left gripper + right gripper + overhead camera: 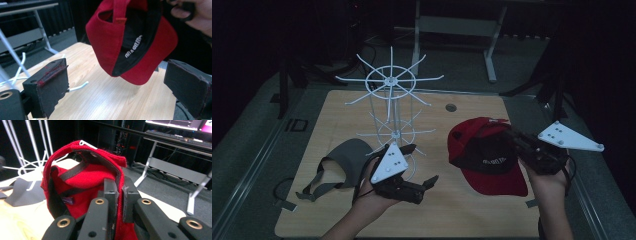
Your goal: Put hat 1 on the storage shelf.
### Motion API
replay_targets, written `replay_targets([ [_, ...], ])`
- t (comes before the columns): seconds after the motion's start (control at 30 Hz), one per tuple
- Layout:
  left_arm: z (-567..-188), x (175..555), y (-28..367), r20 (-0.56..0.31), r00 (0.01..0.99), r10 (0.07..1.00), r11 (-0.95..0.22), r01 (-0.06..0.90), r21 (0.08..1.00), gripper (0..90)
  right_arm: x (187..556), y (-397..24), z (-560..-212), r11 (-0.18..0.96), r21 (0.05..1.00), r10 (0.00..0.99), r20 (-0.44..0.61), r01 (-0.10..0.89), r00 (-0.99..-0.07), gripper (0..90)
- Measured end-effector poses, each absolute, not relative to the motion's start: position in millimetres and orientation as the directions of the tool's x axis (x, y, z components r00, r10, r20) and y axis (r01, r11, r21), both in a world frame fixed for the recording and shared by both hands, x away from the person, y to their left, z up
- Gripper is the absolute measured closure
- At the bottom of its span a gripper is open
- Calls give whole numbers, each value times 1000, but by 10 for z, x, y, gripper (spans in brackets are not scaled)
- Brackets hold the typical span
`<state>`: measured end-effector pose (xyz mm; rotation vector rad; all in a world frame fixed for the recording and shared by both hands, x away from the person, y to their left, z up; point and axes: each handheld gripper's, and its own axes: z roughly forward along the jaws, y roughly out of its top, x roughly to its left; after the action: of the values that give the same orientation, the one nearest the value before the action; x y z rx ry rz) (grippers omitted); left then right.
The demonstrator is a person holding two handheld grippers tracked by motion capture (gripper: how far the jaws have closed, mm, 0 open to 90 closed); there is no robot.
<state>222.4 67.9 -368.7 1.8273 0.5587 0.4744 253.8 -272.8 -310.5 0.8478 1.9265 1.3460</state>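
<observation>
A red cap with a black lining hangs above the right half of the wooden table. My right gripper is shut on the cap's rim; in the right gripper view the red fabric is pinched between the two jaws. In the left gripper view the red cap hangs ahead, clear of the table. My left gripper stands open near the base of the white wire rack, its jaws wide apart with nothing between them. A grey cap lies on the table at the left.
The white wire rack has thin arms spreading out at two levels over the table's middle and back. A small round hole marks the tabletop behind the red cap. A white metal stand is on the floor beyond the table.
</observation>
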Motion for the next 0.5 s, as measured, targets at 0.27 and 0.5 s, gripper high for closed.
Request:
replay_targets([
  [0.27, -3702, 2407, 453, 52, 794, 606, -302, 170, 938, 59, 2453, -2663, -3048, 273, 954, 770, -139, 124, -623, 849],
  [0.5, -3632, 2519, 242, 85, 785, 613, -339, 165, 926, 65, 2407, -2618, -3022, 264, 958, 751, -133, 110, -646, 849],
])
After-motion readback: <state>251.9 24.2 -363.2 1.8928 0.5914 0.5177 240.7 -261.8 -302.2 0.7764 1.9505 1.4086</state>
